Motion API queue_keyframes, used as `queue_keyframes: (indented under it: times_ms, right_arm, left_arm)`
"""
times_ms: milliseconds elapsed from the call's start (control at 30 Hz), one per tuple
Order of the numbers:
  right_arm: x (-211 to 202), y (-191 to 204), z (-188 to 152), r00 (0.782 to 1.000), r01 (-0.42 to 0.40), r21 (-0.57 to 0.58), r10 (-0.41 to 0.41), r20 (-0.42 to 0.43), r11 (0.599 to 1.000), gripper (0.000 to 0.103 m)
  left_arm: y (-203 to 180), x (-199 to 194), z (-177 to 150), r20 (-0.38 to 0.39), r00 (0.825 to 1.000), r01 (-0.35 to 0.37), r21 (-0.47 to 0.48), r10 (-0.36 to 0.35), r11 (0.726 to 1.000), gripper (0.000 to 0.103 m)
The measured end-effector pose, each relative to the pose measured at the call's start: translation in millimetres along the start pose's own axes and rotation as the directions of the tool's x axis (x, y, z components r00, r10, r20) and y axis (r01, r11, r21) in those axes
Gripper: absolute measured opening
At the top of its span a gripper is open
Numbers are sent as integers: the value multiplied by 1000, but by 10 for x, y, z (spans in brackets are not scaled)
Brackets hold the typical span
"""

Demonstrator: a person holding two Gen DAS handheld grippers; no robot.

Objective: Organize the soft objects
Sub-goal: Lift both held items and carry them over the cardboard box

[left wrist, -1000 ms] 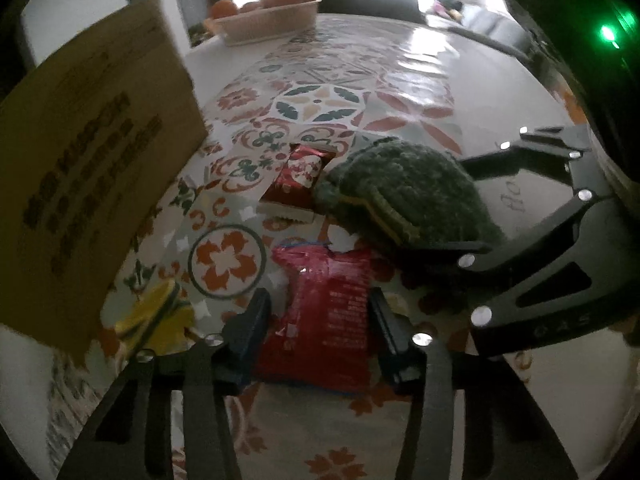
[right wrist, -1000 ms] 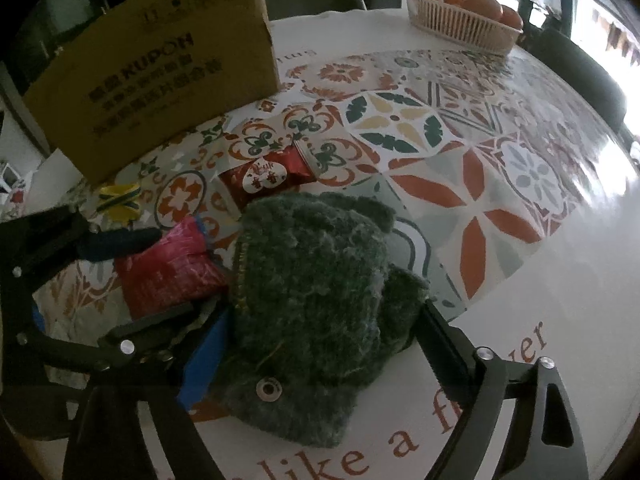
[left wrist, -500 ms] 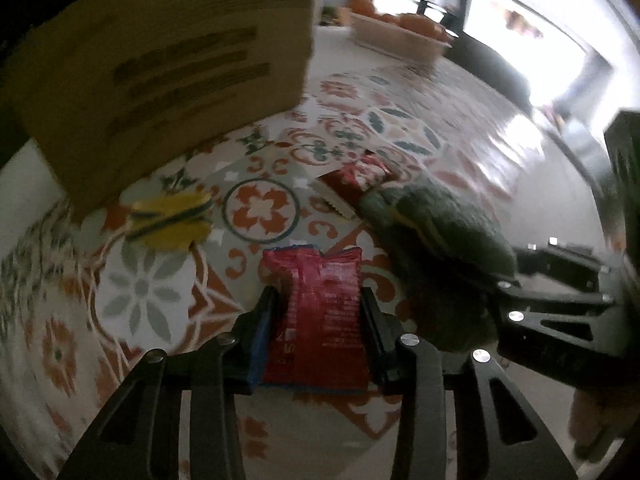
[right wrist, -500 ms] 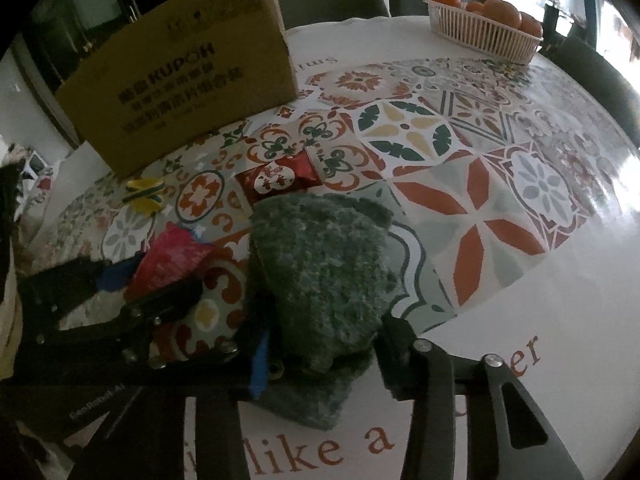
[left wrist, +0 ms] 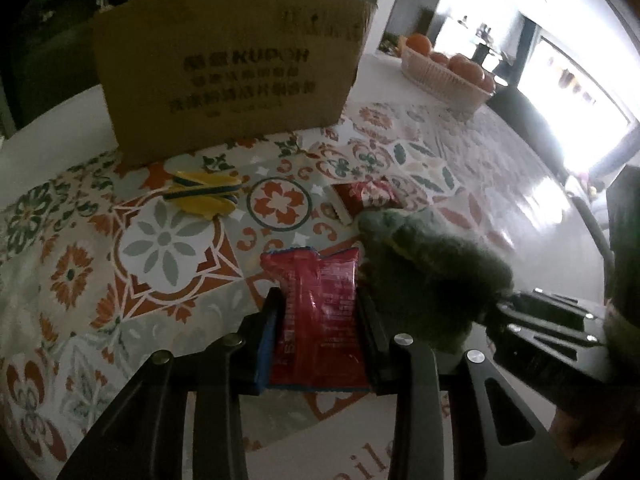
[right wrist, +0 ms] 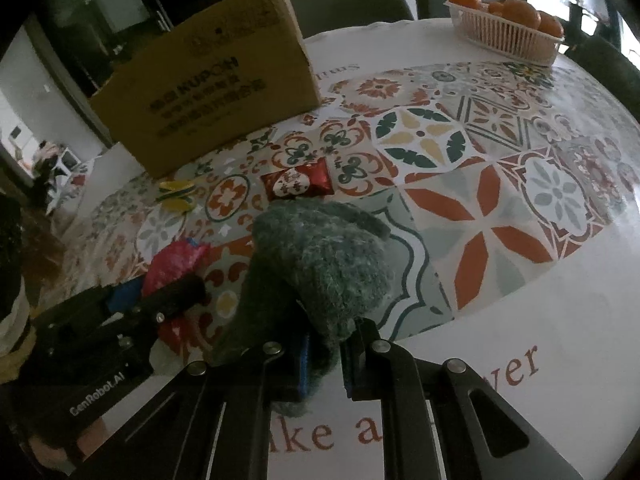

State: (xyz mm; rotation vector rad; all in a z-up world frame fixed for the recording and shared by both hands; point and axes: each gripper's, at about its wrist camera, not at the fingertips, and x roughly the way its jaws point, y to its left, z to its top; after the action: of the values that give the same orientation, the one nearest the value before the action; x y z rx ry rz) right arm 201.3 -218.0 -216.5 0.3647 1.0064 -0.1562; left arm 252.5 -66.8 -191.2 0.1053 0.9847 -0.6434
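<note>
Red snack packet (left wrist: 318, 316) sits clamped between the fingers of our left gripper (left wrist: 318, 320), its jaws having just closed on it; beyond it stands the cardboard box (left wrist: 228, 72), and our right gripper (left wrist: 548, 320) is beside us on the right. From the right wrist, our right gripper (right wrist: 324, 356), jaws just closed, pinches the green knitted hat (right wrist: 320, 264) above the worktop (right wrist: 540, 320); ahead lies a small red wrapper (right wrist: 298, 180).

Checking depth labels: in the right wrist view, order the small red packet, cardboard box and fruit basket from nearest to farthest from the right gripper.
1. Small red packet, just beyond the gripper, centre.
2. Cardboard box, behind it, left.
3. Fruit basket, far right.
</note>
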Motion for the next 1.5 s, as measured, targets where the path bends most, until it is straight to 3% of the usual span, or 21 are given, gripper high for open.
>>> queue_keyframes:
  times_ms: [367,700,1500]
  right_arm:
    - [-417,77,61,996,-50,-88,56,67,995,14]
    - [-840,188,254,981,-84,-156,109,160,984,13]
    - [-1328,617,1062,908,-137,-232,215,359,963,14]
  left_arm:
    - [-158,-440,12,102,993,-44,-75,51,996,34]
    - [-251,-915,173,204,972,-92,-125,117,988,34]
    - [-66,-1541,1011,404,890,-175,-122,210,977,34]
